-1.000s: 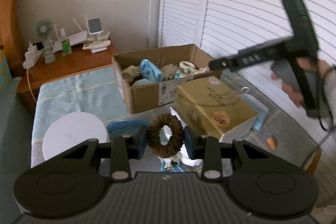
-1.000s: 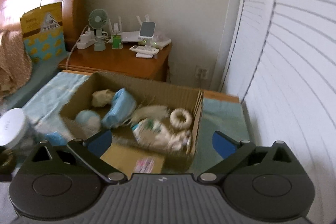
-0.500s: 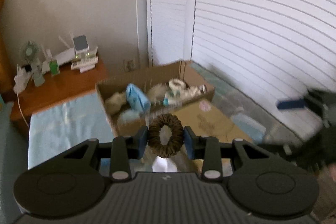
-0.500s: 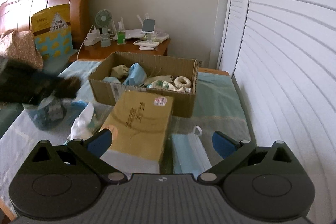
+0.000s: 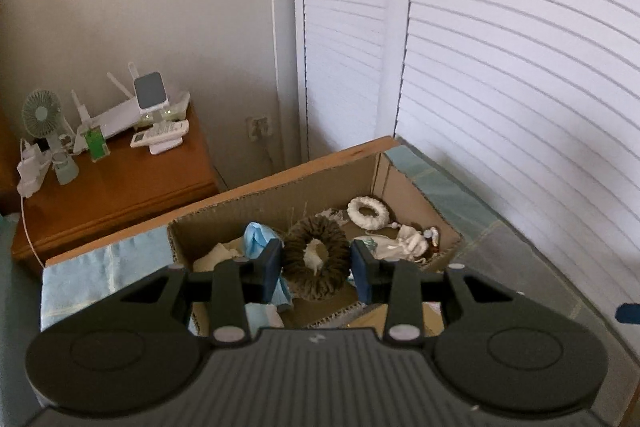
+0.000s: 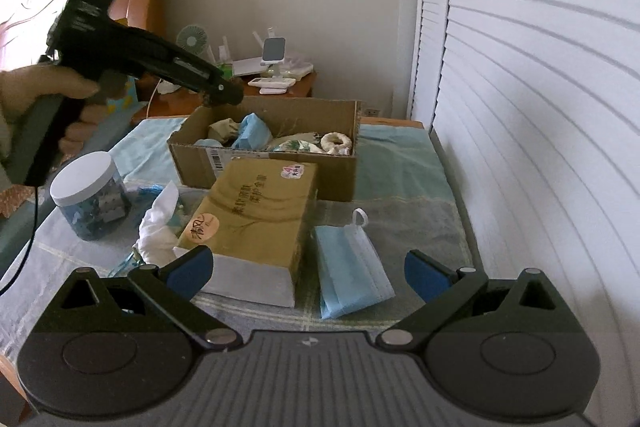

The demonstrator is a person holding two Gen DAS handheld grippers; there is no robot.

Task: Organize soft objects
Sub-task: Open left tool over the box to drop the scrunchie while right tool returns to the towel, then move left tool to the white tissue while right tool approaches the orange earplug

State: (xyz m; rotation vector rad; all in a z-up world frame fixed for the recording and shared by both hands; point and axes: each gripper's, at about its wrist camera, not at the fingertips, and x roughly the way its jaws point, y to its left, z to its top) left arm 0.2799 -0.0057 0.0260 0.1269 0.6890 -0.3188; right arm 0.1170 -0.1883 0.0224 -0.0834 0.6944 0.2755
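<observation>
Left wrist view: the left gripper [image 5: 316, 269] is above the cardboard box [image 5: 404, 183]. Its jaws have just been opening, and the brown scrunchie [image 5: 314, 259] sits loosely between them.

Right wrist view: the right gripper [image 6: 308, 273] has its jaws spread and empty, near a blue face mask [image 6: 352, 275] in front of the box.

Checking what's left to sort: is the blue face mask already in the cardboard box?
No, the blue face mask lies on the bed outside the cardboard box.

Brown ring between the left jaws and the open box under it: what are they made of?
Brown ring: looks like fuzzy knitted or plush fabric, matte, probably a scrunchie. Box: plain brown corrugated cardboard, with fluting visible along its cut edges.
</observation>
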